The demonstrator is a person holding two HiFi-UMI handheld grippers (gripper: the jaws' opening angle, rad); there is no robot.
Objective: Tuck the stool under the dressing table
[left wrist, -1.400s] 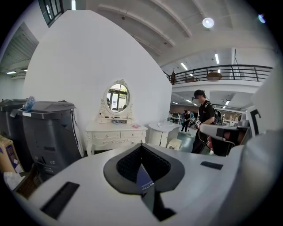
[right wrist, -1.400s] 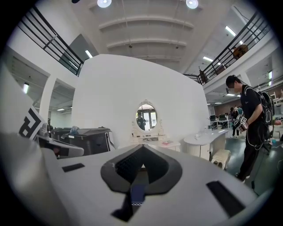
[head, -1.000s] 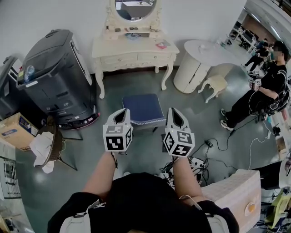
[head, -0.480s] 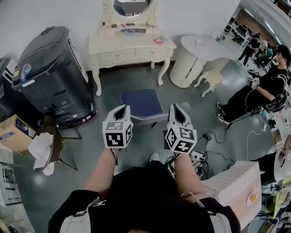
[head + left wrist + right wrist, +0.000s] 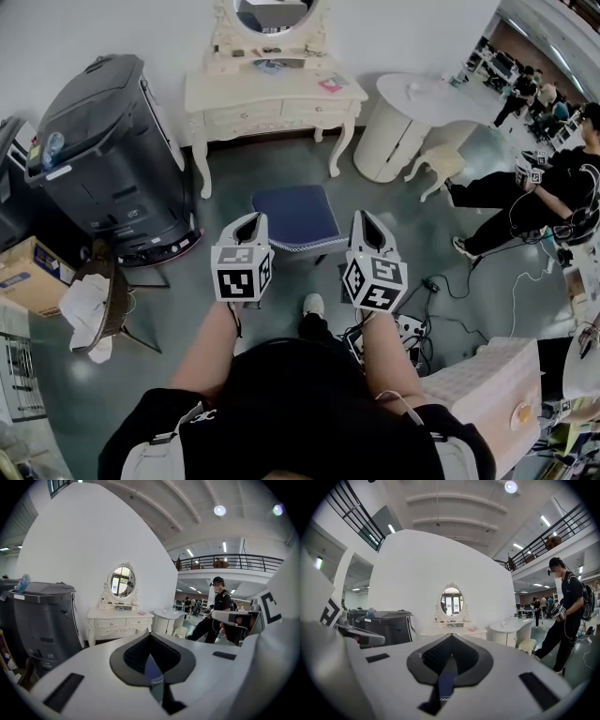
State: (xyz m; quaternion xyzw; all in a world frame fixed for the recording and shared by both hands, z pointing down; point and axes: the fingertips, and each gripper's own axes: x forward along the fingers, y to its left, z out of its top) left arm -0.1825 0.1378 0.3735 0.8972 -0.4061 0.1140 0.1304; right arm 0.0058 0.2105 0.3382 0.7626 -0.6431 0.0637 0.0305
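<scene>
A stool with a dark blue cushion (image 5: 295,216) stands on the grey floor, out in front of the cream dressing table (image 5: 272,94) with its oval mirror. My left gripper (image 5: 249,223) is shut and hovers just left of the stool's near edge. On the stool's right side my right gripper (image 5: 365,220) is shut too, with nothing in it. In the left gripper view the dressing table (image 5: 119,620) stands ahead; a sliver of blue cushion (image 5: 152,667) shows between the jaws. The right gripper view shows the table (image 5: 452,630) and the cushion (image 5: 445,681) likewise.
A big black machine (image 5: 108,150) stands left of the dressing table. A round white cabinet (image 5: 403,117) and a small cream stool (image 5: 441,164) are at the right. A person in black (image 5: 525,192) stands far right. Cables (image 5: 412,328) lie on the floor by my right foot.
I have stepped a little closer; the stool and dressing table sit slightly nearer in view. Both grippers stay shut on either side of the stool. The person at the right has shifted.
</scene>
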